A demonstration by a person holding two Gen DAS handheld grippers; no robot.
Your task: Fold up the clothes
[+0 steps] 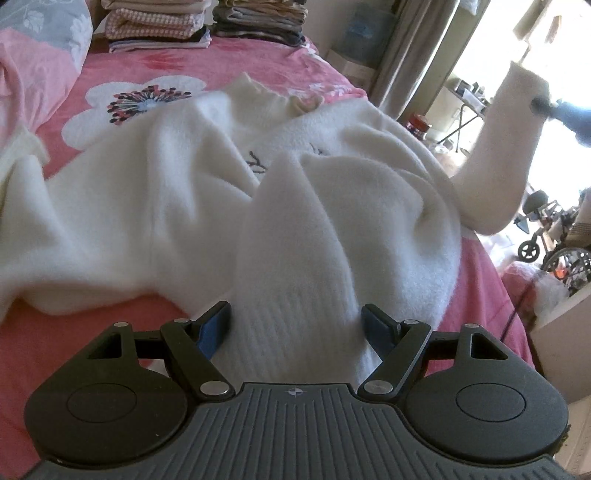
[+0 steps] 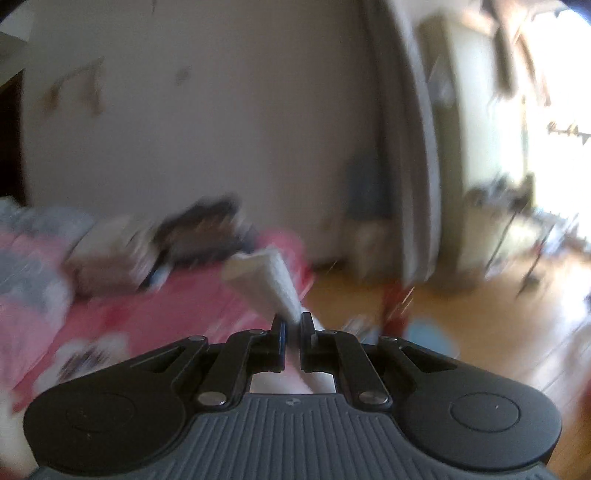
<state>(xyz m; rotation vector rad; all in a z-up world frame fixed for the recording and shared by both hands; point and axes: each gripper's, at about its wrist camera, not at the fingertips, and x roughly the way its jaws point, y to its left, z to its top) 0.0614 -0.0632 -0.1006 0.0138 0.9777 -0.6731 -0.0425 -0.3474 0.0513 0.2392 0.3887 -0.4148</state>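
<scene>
The right gripper [image 2: 291,325] clamps the white fleece sweater's sleeve cuff [image 2: 266,280], lifted at two o'clock for folding; the left gripper [image 1: 295,325], jaws spread, straddles the ribbed hem [image 1: 295,295].

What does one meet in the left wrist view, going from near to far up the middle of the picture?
Left gripper, jaws wide around the ribbed hem → white sweater spread on the pink bedsheet → the sweater's collar → two stacks of folded clothes at the far end.
</scene>
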